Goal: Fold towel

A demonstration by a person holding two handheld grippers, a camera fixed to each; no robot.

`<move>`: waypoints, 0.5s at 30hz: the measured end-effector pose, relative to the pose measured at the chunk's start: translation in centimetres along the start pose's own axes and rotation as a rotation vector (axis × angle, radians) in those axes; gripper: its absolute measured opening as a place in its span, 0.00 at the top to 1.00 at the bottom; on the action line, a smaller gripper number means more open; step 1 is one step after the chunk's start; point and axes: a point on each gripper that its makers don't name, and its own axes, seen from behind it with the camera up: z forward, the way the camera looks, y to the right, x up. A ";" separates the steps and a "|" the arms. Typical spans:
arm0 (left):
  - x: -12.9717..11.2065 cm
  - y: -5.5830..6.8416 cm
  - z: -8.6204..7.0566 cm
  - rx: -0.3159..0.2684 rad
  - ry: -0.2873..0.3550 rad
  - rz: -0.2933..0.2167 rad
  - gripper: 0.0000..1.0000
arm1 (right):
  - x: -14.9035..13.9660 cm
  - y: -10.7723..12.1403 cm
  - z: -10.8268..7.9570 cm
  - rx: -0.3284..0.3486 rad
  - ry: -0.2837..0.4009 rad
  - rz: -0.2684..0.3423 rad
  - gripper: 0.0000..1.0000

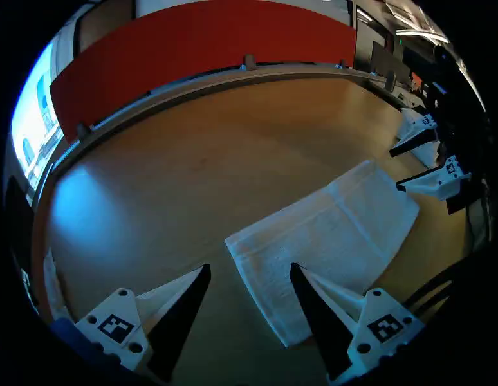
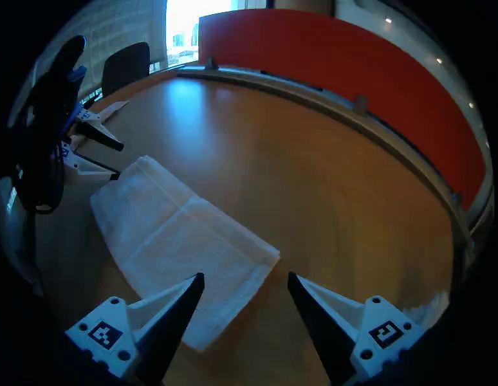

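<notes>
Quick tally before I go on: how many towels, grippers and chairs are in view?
Towels: 1, the white towel, lying on the table.
Grippers: 2, left gripper and right gripper, both open.
Chairs: 1, a dark chair.
Total: 4.
Uncounted: white scrap at the table edge, unclear.

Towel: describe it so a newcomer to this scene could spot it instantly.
Start at the long red panel behind the wooden table. The towel lies flat on the tabletop, folded into a creased rectangle. It is soft white cloth, unlike the rigid, black-fingered left hand-held gripper and right hand-held gripper at its ends.
</notes>
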 end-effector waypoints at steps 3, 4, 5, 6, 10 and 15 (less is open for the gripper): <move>0.0 0.1 -0.2 -0.002 0.001 -0.003 0.09 | 0.0 -0.1 -0.2 0.001 0.001 0.000 0.00; 0.0 0.1 -0.2 -0.002 0.002 -0.003 0.09 | 0.0 -0.1 -0.3 0.001 0.002 0.000 0.00; 0.0 0.1 -0.3 -0.002 0.003 -0.003 0.09 | 0.0 -0.2 -0.3 0.001 0.003 0.001 0.00; 0.1 0.1 -0.4 -0.001 0.005 -0.004 0.09 | 0.0 -0.2 -0.4 0.001 0.005 0.002 0.00; 0.1 -0.1 -0.9 0.007 0.014 -0.010 0.09 | 0.0 -0.4 -0.9 0.002 0.012 0.007 0.00; 0.0 -0.2 -1.7 0.013 0.026 -0.031 0.09 | -0.2 -0.8 -1.6 0.001 0.019 0.010 0.00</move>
